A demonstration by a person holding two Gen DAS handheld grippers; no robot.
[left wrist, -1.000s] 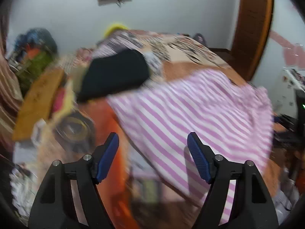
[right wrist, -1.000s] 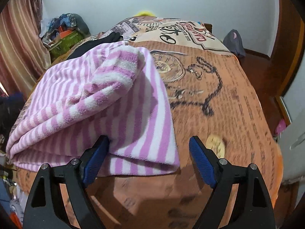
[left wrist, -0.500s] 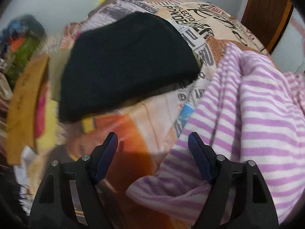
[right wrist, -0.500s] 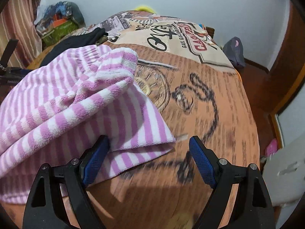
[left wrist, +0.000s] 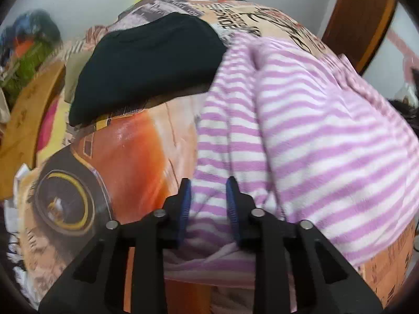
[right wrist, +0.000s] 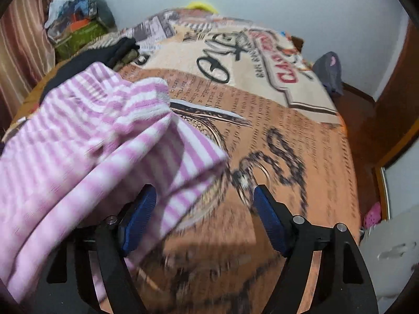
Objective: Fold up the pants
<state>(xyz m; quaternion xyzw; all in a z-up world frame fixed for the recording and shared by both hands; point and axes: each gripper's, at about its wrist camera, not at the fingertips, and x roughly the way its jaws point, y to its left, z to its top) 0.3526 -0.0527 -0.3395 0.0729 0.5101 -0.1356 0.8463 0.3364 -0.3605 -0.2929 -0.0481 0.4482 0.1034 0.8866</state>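
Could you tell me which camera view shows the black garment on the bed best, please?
The left wrist view: the black garment lies there as a broad mound beside the striped pants. The right wrist view shows only a dark strip behind the pants.

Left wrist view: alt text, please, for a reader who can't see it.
The left gripper has just closed its jaws on an edge of the pink-and-white striped pants, which lie on a printed bedspread. A black garment lies behind.

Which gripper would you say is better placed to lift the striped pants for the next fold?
Left. The left gripper has just closed on an edge of the striped pants; the right gripper is open, fabric only draped by one finger.
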